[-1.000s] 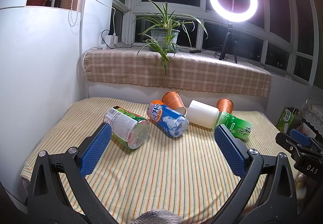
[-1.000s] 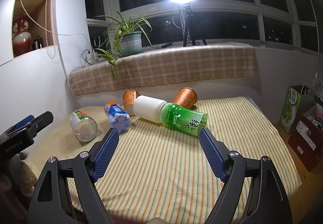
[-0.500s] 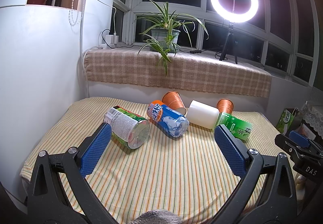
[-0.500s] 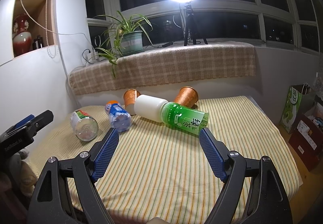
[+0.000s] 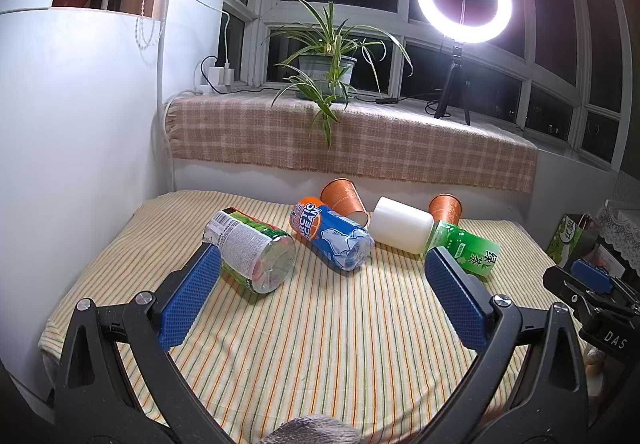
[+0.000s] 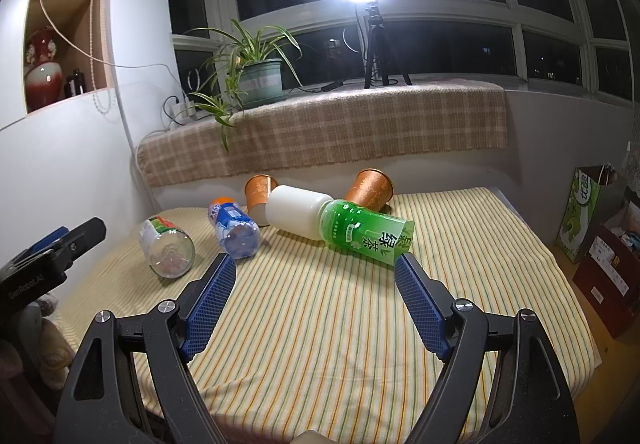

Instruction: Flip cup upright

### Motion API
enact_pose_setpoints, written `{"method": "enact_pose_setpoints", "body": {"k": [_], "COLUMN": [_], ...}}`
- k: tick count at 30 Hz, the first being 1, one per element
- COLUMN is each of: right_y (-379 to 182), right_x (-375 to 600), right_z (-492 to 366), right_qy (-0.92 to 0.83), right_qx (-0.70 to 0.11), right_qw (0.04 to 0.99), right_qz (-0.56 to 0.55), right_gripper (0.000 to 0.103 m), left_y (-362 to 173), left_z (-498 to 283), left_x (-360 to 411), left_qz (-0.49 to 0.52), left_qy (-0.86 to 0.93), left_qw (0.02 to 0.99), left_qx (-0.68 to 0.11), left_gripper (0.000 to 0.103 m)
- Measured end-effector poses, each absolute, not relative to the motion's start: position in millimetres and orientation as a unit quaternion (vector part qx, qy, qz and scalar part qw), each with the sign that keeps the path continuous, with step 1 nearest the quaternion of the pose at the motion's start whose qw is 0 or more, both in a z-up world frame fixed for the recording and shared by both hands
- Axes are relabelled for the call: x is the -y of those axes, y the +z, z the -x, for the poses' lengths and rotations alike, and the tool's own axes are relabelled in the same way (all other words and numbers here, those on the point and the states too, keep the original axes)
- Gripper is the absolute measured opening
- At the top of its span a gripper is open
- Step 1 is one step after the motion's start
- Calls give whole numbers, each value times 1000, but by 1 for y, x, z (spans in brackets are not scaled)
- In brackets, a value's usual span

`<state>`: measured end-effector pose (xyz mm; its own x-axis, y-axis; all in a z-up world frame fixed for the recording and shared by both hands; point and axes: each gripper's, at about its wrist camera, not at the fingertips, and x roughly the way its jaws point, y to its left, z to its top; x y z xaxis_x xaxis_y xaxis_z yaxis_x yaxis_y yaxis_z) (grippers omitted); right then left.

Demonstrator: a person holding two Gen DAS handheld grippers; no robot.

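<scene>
Two orange paper cups lie on their sides at the far edge of the striped cloth: the left cup [image 5: 343, 197] [image 6: 259, 191] and the right cup [image 5: 445, 207] [image 6: 370, 189]. A white container [image 5: 402, 224] [image 6: 298, 212] lies between them. My left gripper [image 5: 320, 276] is open and empty, held short of the bottles. My right gripper [image 6: 316, 276] is open and empty, in front of the green tea bottle [image 6: 366, 232] [image 5: 466, 248].
A blue Arctic Ocean bottle [image 5: 332, 234] [image 6: 236, 230] and a clear green-labelled bottle [image 5: 252, 250] [image 6: 168, 248] lie on the striped cloth [image 5: 320, 324]. A white wall [image 5: 80, 164] stands left; a checked ledge [image 5: 360, 140] with a plant and ring light lies behind. Boxes [image 6: 608, 264] stand right.
Both grippers have barely moved; the right wrist view has shifted very slightly. Nothing on the cloth has moved.
</scene>
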<state>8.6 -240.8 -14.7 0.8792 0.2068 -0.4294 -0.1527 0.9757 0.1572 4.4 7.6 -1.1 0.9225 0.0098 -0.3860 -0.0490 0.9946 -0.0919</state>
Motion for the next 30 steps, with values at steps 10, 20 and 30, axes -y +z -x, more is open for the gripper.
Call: {"method": "enact_pose_setpoints", "body": {"k": [10, 20, 30], "right_y": [-13, -21, -28], "right_x": [237, 229, 190], "right_z": [-23, -92, -194], "right_qy": [99, 149, 223], "right_qx": [-242, -293, -380], "right_qw": [964, 944, 891], "right_qz": [-44, -1, 111], "right_gripper": [82, 82, 82], "left_y": [-1, -9, -20], "left_z": [-5, -22, -18], "left_x": [-6, -14, -43], "left_qz": [52, 67, 93], "left_qy": [9, -8, 10], "left_qw": [979, 969, 958], "left_qx": [-198, -238, -271], "left_gripper": [103, 103, 103]}}
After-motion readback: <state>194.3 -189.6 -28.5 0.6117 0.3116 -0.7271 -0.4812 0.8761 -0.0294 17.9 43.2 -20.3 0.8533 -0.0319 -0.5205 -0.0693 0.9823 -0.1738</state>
